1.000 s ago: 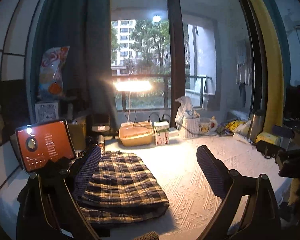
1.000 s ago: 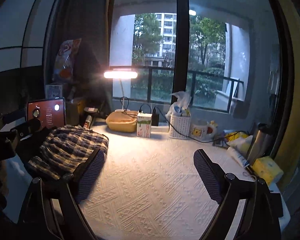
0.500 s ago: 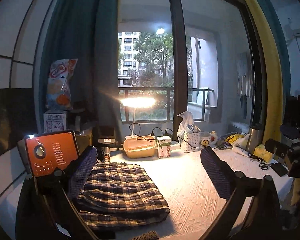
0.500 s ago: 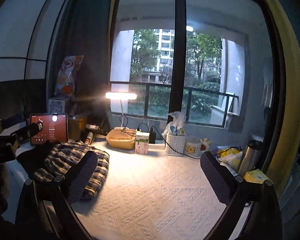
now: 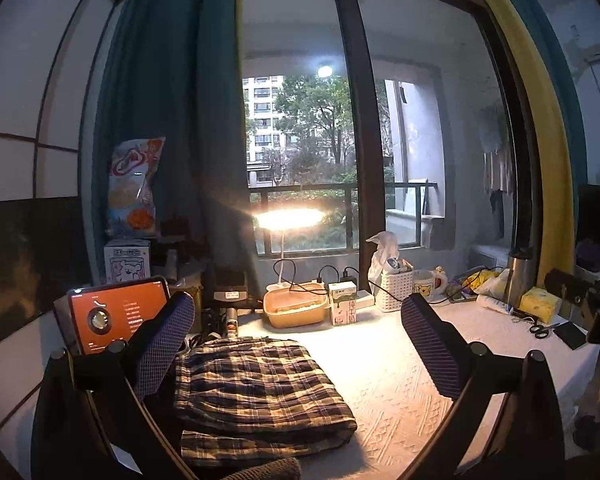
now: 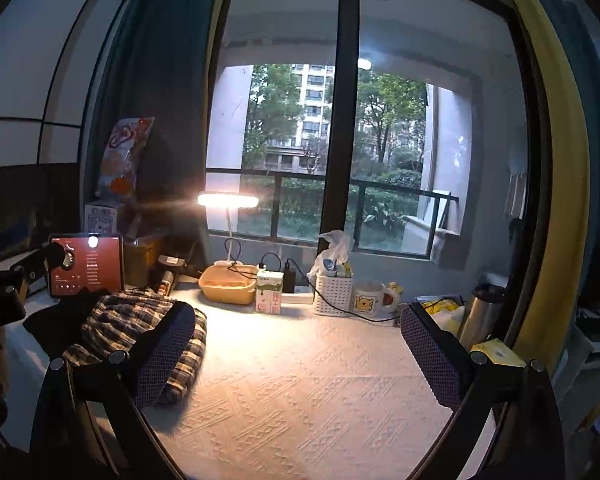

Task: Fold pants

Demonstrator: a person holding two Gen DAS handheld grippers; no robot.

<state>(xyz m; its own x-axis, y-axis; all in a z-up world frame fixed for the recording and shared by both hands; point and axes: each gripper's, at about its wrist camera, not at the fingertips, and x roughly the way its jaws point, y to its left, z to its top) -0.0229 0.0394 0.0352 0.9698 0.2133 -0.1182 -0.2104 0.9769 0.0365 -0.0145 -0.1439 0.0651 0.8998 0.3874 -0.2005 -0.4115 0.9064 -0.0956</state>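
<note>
Left gripper (image 5: 298, 340) and right gripper (image 6: 298, 350) gape wide (apparently empty).

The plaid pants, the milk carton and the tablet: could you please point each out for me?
plaid pants (image 5: 256, 392), left wrist view, middle of the folded top layer.
milk carton (image 6: 269, 292), right wrist view, front face.
tablet (image 5: 114, 314), left wrist view, lit orange screen.

The table (image 6: 300, 392) was covered with a white embossed cloth. Folded plaid pants (image 5: 256, 392) lay at its left side. Along the back edge stood a tablet (image 5: 118, 314), a tan tub (image 5: 294, 310), a milk carton (image 5: 343, 308), a white basket (image 5: 396, 290) and a bear mug (image 5: 428, 283). Scissors (image 5: 540, 329) lay at the far right.
</note>
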